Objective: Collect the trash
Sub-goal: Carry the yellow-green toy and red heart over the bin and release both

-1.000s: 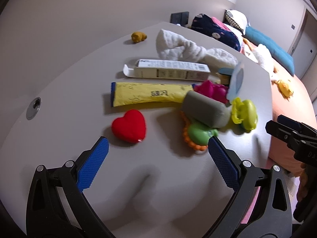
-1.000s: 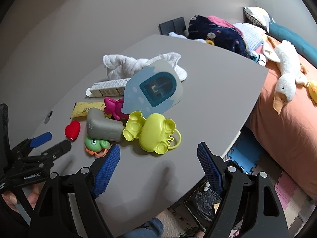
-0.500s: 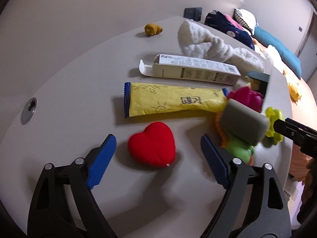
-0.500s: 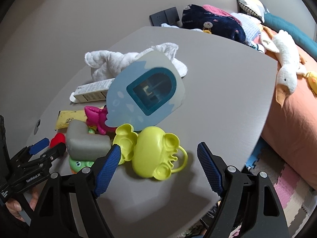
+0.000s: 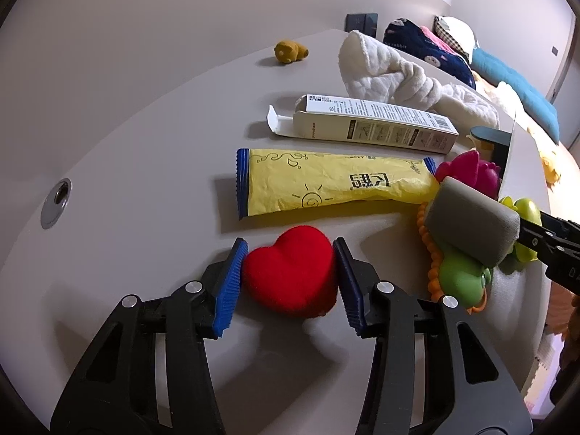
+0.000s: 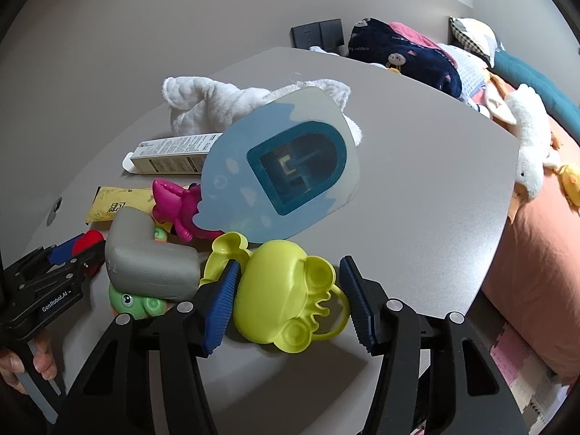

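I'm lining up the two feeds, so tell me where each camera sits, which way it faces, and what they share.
Left wrist: on the left gripper, facing forward over the grey table; its blue-padded fingers flank the red plush heart; the right gripper's black tip shows at right.
Right wrist: on the right gripper, its fingers flanking the lime-green plastic toy; left gripper and hand at lower left.
Shared: heart, grey foam corner block, yellow wrapper, white carton.

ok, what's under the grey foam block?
The grey foam block rests on a green toy with an orange rim; its face shows, but its back is covered.
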The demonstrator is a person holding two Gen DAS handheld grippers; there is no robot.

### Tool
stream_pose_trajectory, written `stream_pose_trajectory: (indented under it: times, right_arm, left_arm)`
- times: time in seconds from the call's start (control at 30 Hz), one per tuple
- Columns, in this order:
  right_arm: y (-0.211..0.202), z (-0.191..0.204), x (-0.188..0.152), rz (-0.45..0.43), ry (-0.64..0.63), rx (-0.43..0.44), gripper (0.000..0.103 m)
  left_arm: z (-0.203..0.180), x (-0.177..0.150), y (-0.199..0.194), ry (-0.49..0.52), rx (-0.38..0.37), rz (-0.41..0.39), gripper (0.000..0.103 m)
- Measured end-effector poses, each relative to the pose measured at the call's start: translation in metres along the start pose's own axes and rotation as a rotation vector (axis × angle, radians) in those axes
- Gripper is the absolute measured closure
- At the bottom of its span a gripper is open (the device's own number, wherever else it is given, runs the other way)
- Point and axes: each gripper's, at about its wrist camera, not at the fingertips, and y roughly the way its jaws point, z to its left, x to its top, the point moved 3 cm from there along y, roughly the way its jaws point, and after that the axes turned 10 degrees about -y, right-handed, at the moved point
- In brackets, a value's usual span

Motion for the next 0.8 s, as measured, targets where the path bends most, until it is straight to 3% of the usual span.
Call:
stream_pose_trajectory:
  times: [0.23, 0.8]
  right_arm:
    - [-0.016, -0.003, 0.001, -0.031, 0.016, 0.018, 0.045]
    - [-0.079, -0.028, -0.015, -0.124, 0.061, 0.009, 0.045]
  left_arm:
    - [-0.002, -0.001, -0.021, -0.007, -0.009, -0.033, 0.055]
    - [-0.059, -0.008, -0.060, 0.091, -0.079, -0.079, 0.055]
